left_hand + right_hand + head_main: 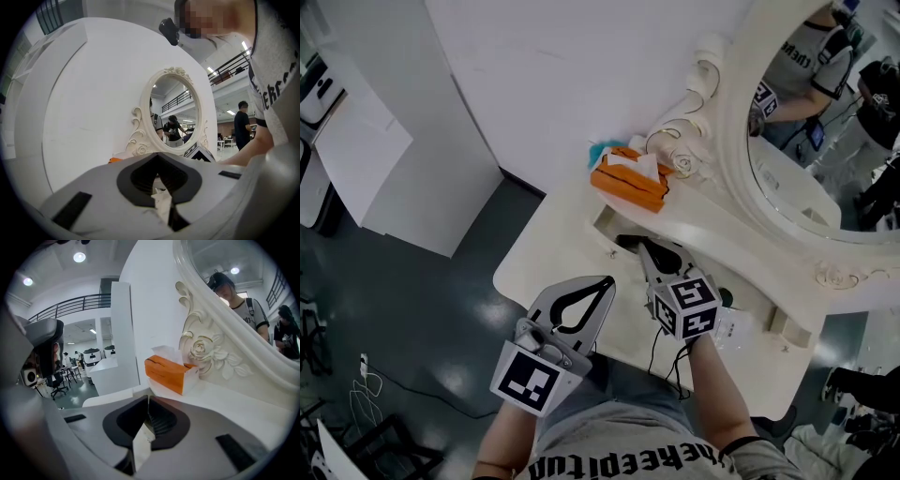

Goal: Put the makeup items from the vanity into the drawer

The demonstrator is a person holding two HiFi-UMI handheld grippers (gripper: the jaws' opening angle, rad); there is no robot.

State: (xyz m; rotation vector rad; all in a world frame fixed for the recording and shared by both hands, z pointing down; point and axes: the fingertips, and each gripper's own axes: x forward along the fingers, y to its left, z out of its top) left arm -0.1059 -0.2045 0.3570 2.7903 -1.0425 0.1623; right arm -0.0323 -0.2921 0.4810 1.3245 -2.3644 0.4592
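Observation:
In the head view my right gripper (pixel 641 246) reaches over the white vanity top (pixel 546 255) toward a small drawer recess (pixel 606 221) under the mirror shelf. A small dark thing (pixel 627 242) lies at its tips; I cannot tell if it is held. Along the right gripper view the jaws (pixel 148 401) stand together with nothing showing between them. My left gripper (pixel 607 279) hovers over the vanity's front part, jaws together and empty, as the left gripper view (pixel 157 157) also shows.
An orange tissue box (pixel 628 180) (pixel 169 374) stands by the carved foot of the oval mirror (pixel 825 141) (pixel 173 112). A white item (pixel 737 324) and a black cable (pixel 661 352) lie near the right hand. A white wall panel (pixel 403 178) stands at the left.

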